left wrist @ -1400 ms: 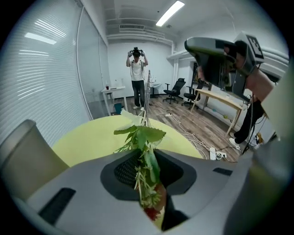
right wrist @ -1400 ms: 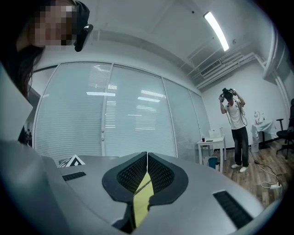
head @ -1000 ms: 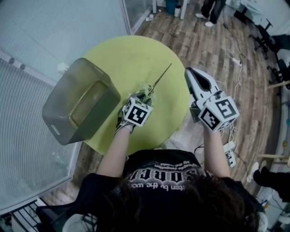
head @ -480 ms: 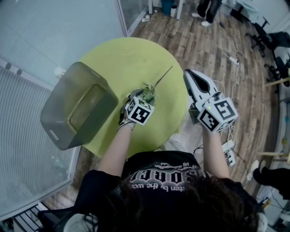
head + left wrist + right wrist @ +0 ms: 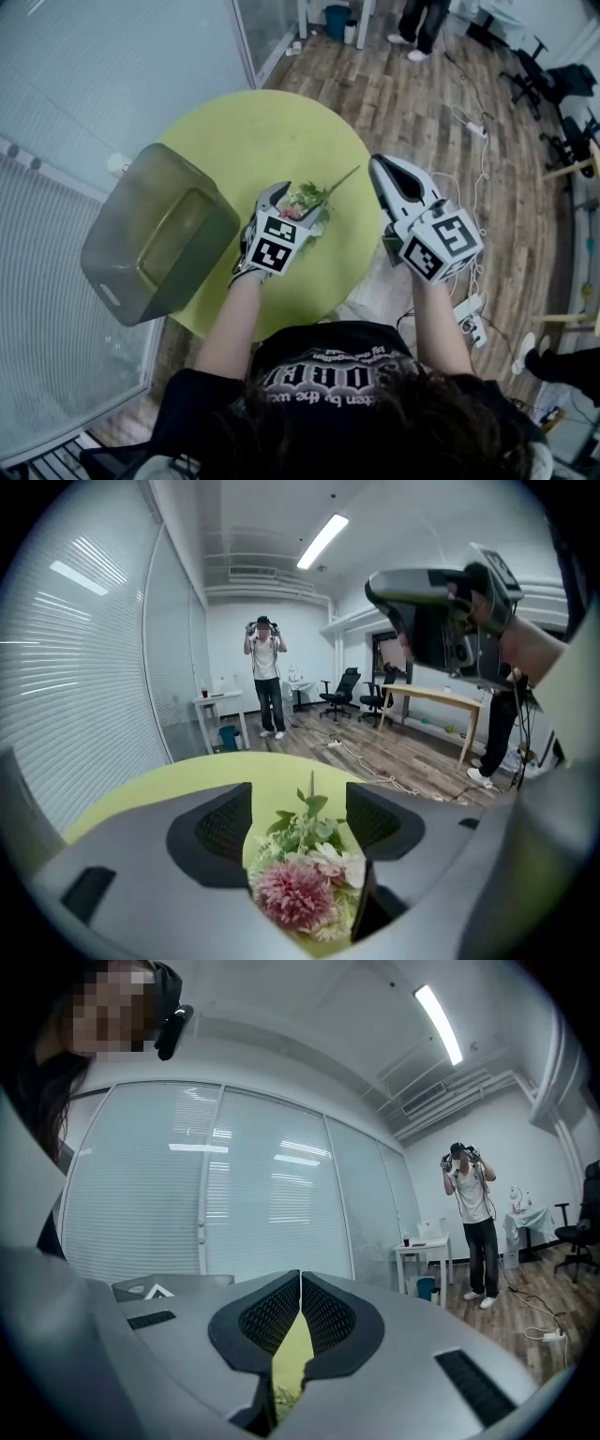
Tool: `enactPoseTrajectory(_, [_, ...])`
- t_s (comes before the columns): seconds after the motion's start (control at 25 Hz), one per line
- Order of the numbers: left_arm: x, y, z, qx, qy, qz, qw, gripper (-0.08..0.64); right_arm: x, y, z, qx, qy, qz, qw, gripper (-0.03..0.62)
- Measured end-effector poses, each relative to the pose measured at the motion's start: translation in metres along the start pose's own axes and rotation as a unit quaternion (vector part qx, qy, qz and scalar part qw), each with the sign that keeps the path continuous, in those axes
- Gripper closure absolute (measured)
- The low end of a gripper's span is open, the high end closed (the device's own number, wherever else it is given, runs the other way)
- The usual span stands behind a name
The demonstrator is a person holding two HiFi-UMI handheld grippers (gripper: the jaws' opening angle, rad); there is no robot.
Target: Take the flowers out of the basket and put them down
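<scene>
A small bunch of flowers point(image 5: 306, 198) with a pink bloom point(image 5: 292, 893), white petals and green leaves lies on the round yellow-green table point(image 5: 244, 131), its thin stem pointing to the far right. My left gripper point(image 5: 298, 206) hovers just over the bunch. Its jaws have just been opening and now stand wide, with the flowers point(image 5: 309, 855) between them but not pressed by the pads point(image 5: 225, 827). The grey basket point(image 5: 159, 234) rests tilted at the table's left edge. My right gripper point(image 5: 378, 169) is held level over the table's right edge, shut on nothing point(image 5: 299, 1283).
A glass wall with blinds point(image 5: 56, 112) runs close along the left behind the basket. Wood floor with cables and a power strip point(image 5: 473, 314) lies to the right. A person point(image 5: 265, 672) stands far off by a small white table point(image 5: 217, 710) and office chairs.
The left gripper's jaws have spread apart and the gripper has lifted and drawn back a little, leaving the flowers lying on the table. The right gripper has kept still.
</scene>
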State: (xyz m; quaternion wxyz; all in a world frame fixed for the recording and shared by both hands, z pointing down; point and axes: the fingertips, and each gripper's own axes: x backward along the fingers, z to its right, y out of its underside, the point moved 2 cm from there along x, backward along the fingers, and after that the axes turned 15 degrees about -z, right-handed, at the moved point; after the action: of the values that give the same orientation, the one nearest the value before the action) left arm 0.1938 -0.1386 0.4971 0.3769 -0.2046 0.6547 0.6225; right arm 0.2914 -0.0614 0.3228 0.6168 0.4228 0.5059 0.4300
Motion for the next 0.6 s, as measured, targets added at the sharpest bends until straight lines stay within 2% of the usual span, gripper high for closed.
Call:
enactPoseTrajectory(0.16, [0.039, -0.028, -0.005, 0.012, -0.010, 0.060, 0.9981, 0.252, 0.000, -0.003, -0.002, 0.000, 0.000, 0.003, 1.000, 0.563])
enactPoseTrajectory(0.28, [0.072, -0.048, -0.005, 0.018, -0.017, 0.104, 0.9943, 0.290, -0.001, -0.003, -0.004, 0.000, -0.004, 0.005, 1.000, 0.563])
enactPoseTrajectory(0.48, [0.122, -0.078, -0.005, 0.031, -0.040, 0.172, 0.9838, 0.406, -0.002, -0.006, -0.009, 0.001, -0.014, 0.008, 1.000, 0.563])
enactPoseTrajectory(0.6, [0.143, -0.087, -0.005, 0.035, -0.063, 0.200, 0.9773, 0.499, -0.001, -0.006, -0.013, 0.005, -0.018, 0.009, 1.000, 0.563])
